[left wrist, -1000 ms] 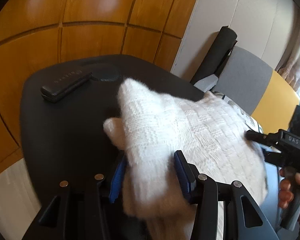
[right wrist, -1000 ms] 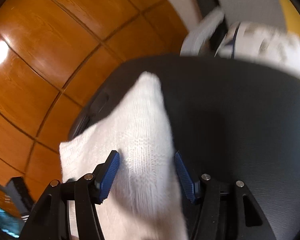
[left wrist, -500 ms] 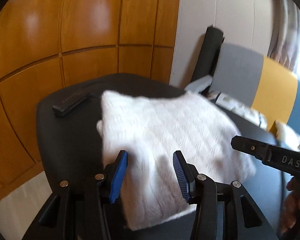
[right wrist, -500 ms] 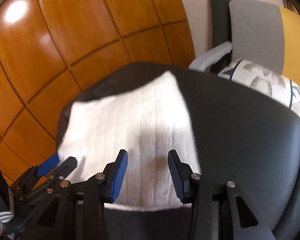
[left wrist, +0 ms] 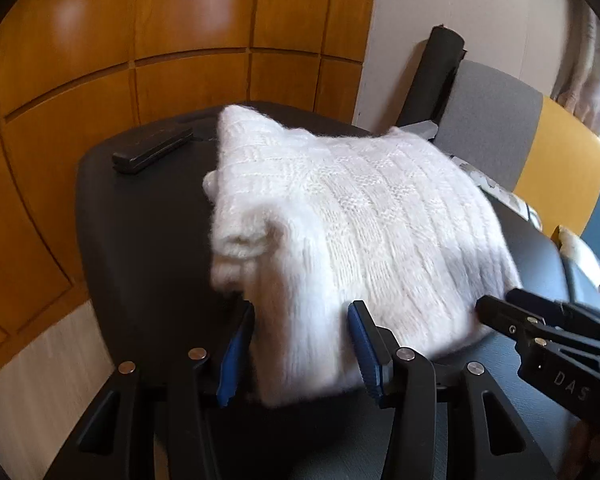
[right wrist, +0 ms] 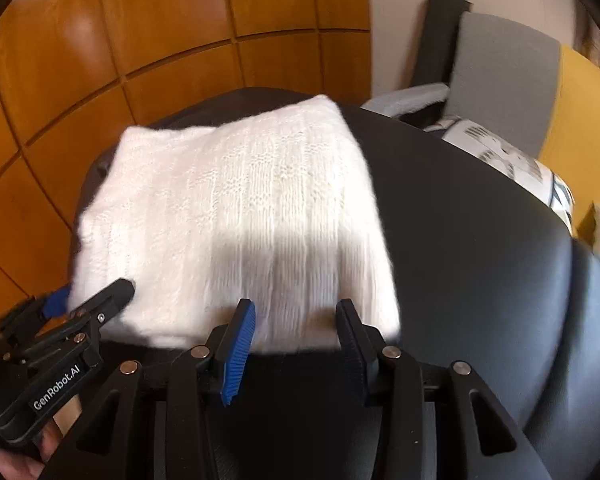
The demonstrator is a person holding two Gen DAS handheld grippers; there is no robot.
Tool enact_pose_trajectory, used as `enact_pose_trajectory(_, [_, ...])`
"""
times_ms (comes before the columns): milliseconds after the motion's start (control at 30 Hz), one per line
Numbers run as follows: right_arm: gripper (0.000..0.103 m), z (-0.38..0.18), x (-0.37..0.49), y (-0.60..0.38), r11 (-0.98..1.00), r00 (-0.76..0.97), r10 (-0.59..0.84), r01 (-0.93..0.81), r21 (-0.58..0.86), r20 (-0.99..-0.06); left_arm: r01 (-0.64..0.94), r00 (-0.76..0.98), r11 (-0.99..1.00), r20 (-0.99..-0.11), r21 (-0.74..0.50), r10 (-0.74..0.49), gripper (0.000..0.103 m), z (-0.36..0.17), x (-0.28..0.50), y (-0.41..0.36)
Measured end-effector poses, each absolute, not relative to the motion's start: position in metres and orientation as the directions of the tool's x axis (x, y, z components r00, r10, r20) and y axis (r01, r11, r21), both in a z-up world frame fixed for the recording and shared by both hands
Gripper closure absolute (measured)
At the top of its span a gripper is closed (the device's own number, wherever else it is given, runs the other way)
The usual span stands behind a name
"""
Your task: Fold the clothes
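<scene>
A white knitted sweater (left wrist: 340,216) lies folded into a rough rectangle on a black padded surface (left wrist: 140,240); it also shows in the right wrist view (right wrist: 240,216). My left gripper (left wrist: 300,344) is open, its blue pads either side of the sweater's near edge, holding nothing. My right gripper (right wrist: 292,332) is open at the sweater's near edge, just short of it. Each gripper shows from the side in the other's view: the right (left wrist: 540,332), the left (right wrist: 80,320).
A black remote-like bar (left wrist: 152,150) lies at the far left of the black surface. Orange wood panelling (left wrist: 100,60) is behind. A grey and yellow chair (left wrist: 500,128) and patterned cushions (right wrist: 500,160) stand at the right.
Both grippers let go of the sweater and drew back toward its near edge. The sweater went from lifted and draped to lying folded flat on the surface.
</scene>
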State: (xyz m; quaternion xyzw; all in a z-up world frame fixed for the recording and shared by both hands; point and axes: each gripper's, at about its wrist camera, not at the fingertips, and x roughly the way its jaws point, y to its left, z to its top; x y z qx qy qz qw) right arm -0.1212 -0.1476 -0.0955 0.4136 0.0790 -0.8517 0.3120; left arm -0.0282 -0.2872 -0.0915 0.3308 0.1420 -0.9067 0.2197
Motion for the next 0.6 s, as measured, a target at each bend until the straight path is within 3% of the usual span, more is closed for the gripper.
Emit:
enact_pose_trajectory(100, [0.054,-0.086,-0.096,-0.125,-0.814,-0.466,-0.484,0.550,0.185,-0.741,0.504,-0.690,-0.855,-0.653,-0.124,-0.313,0.045,-0.080,-0.006,-0.275])
enact_pose_trajectory(167, [0.054,-0.083,-0.079,-0.111,-0.833,-0.479,-0.462,0.522,0.181,-0.746,0.512,-0.693,-0.849,-0.647,-0.131,-0.319,0.034,-0.072,0.008,-0.267])
enact_pose_trajectory(267, [0.054,-0.090,-0.060,-0.089,-0.854,-0.455,-0.428,0.485,0.186,-0.781,0.524,-0.698,-0.840,-0.637,-0.143,-0.327,0.027,-0.060,0.030,-0.254])
enact_pose_trajectory(400, [0.054,-0.090,-0.045,-0.070,-0.874,-0.451,-0.393,0.453,0.174,-0.801,0.533,-0.694,-0.838,-0.628,-0.120,-0.352,0.024,-0.042,0.049,-0.237])
enact_pose_trajectory(600, [0.054,-0.059,-0.031,-0.060,-0.871,-0.522,-0.401,0.472,0.136,-0.753,0.551,-0.674,-0.834,-0.607,-0.031,-0.422,0.018,-0.017,0.065,-0.209])
